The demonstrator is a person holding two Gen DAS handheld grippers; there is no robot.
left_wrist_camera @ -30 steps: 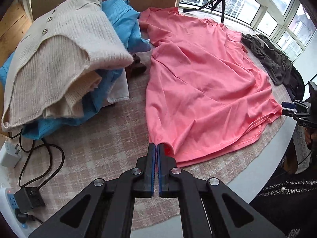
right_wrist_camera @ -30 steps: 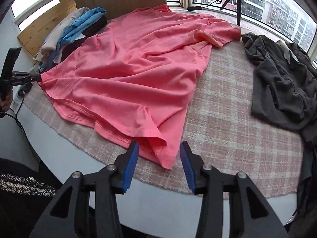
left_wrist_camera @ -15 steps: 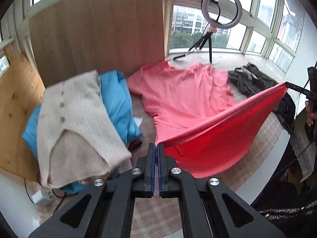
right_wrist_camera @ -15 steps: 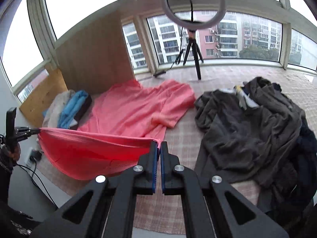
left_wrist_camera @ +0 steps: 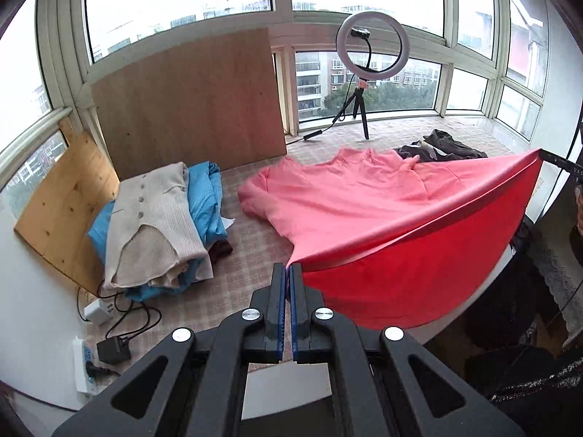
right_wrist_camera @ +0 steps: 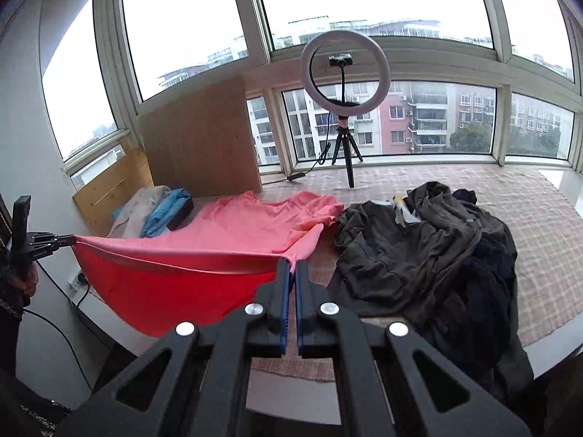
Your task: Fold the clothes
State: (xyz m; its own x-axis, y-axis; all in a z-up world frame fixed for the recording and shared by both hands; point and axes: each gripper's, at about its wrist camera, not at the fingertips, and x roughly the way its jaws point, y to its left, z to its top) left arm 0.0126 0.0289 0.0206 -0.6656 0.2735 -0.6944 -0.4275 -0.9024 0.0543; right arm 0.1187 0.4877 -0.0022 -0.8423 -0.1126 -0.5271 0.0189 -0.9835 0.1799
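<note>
- my left gripper (left_wrist_camera: 288, 273) and right gripper (right_wrist_camera: 291, 266) are each clamped tight on a hem corner of the pink t-shirt (left_wrist_camera: 364, 196)
- hem's stretched taut in the air so i can fold it; collar end lies on the checked cloth (right_wrist_camera: 455, 182) toward 12 o'clock
- folded stack (left_wrist_camera: 156, 225) at 9 o'clock, dark pile (right_wrist_camera: 419, 251) at 3 o'clock, ring light (right_wrist_camera: 342, 73) by bay windows

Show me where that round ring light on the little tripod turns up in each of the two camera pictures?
Left wrist view: ring light upper right of centre, on the window ledge behind the pink shirt.
Right wrist view: ring light near the top centre, before the window.
Shared landmark: the leaning wooden board, left of it in both.
</note>
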